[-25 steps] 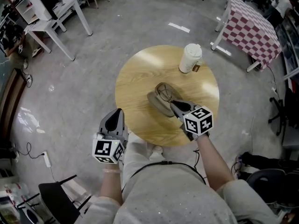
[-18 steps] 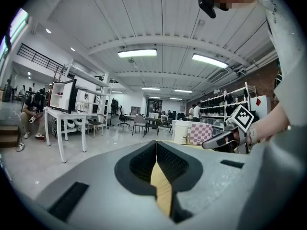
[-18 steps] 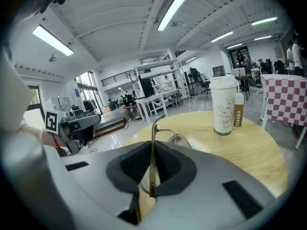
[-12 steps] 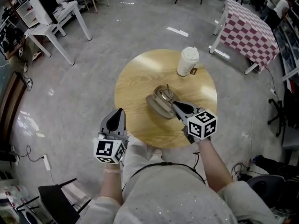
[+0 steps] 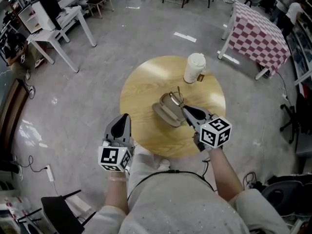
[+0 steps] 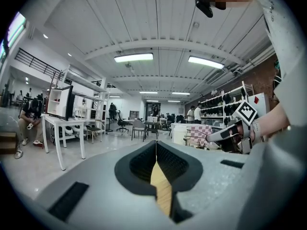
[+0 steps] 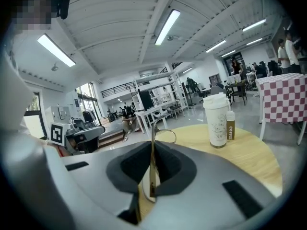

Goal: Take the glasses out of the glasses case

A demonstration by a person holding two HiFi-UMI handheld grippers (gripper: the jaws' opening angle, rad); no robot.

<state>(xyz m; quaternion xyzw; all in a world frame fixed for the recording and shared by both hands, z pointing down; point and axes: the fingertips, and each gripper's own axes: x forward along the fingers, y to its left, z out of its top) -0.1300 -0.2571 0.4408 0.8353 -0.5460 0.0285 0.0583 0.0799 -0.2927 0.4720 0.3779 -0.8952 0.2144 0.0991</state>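
An open grey-brown glasses case (image 5: 165, 113) lies at the middle of the round wooden table (image 5: 144, 84). My right gripper (image 5: 185, 109) is shut on the thin metal glasses (image 5: 176, 98), which hang tilted just above the case's right end. In the right gripper view a thin part of the glasses (image 7: 152, 147) stands upright between the pads, with a lens rim above it. My left gripper (image 5: 121, 122) hovers over the table's near left edge, shut with nothing in it; in the left gripper view its pads (image 6: 156, 150) meet along a seam.
A white lidded coffee cup (image 5: 194, 68) stands at the table's far right with a small brown packet against it. Beyond the table are a checkered-cloth table (image 5: 258, 33) at the right and white desks (image 5: 53, 18) at the far left, with chairs at the back.
My right gripper has risen with the glasses, which have come up out of the case. The left gripper has stayed at the table's near left edge.
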